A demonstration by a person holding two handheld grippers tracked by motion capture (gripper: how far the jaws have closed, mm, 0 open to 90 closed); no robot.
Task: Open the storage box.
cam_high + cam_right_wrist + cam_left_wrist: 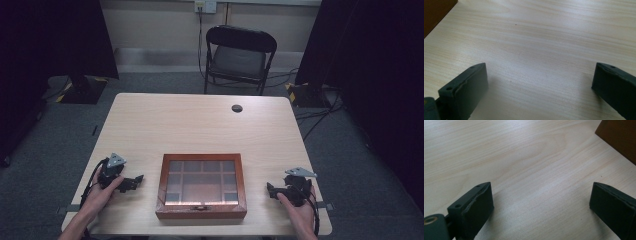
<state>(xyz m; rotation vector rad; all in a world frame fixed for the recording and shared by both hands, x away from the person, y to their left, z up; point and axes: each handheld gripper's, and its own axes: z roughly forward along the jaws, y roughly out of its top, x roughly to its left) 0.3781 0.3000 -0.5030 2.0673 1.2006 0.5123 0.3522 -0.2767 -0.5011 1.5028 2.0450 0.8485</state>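
A light wooden table [200, 125] stands on grey carpet [45, 150], with a round dark cable grommet [237, 108] near its far edge. Behind it a black folding chair [240, 57] faces the table. A wall socket [205, 6] sits on the pale wall above the chair, a cable hanging from it. Black curtains [50, 35] hang at both sides.

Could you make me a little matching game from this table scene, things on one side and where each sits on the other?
Things:
1. wooden box
2. left gripper
3. right gripper
4. folding chair

Places:
A. on the floor beyond the table's far edge
B. near edge of the table, middle
C. left of the box, jaws open
D. right of the box, jaws open

Pairs: 1-B, 2-C, 3-D, 4-A
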